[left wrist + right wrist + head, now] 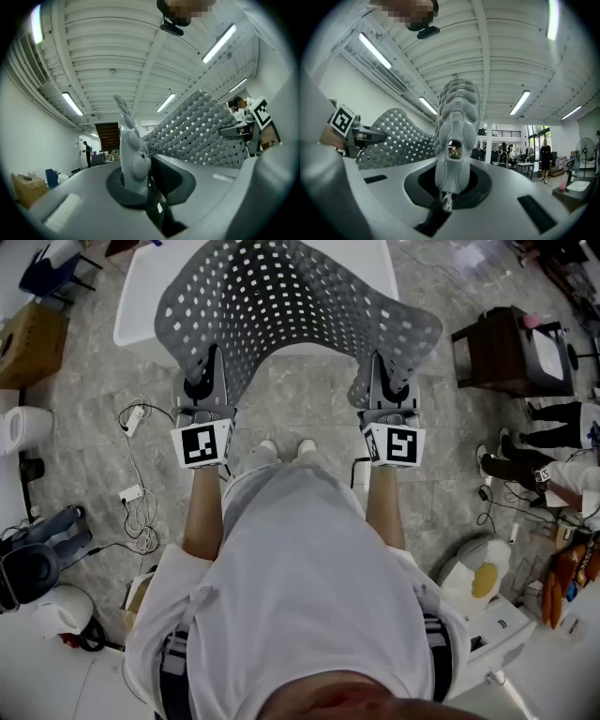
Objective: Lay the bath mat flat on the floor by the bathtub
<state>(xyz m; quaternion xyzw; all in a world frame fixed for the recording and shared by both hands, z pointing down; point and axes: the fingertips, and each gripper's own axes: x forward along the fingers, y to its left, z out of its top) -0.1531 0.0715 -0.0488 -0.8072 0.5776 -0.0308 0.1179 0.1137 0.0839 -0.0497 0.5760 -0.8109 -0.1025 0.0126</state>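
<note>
A grey perforated bath mat [291, 306] hangs spread out in front of me, held up by its two near corners over the stone floor. My left gripper [204, 382] is shut on the left corner and my right gripper [390, 382] on the right corner. The mat's far part covers much of the white bathtub [134, 306] at the top of the head view. In the left gripper view the mat's edge [127, 140] stands pinched in the left gripper [136, 171]. The right gripper view shows the bumpy mat corner [457, 117] clamped in the right gripper [449, 185].
A dark cabinet [511, 348] stands at the right, with people's legs [548, 465] near it. Cables and a power strip [136, 493] lie on the floor at the left. A cardboard box [28, 343] sits at the far left, white appliances [56, 610] lower left.
</note>
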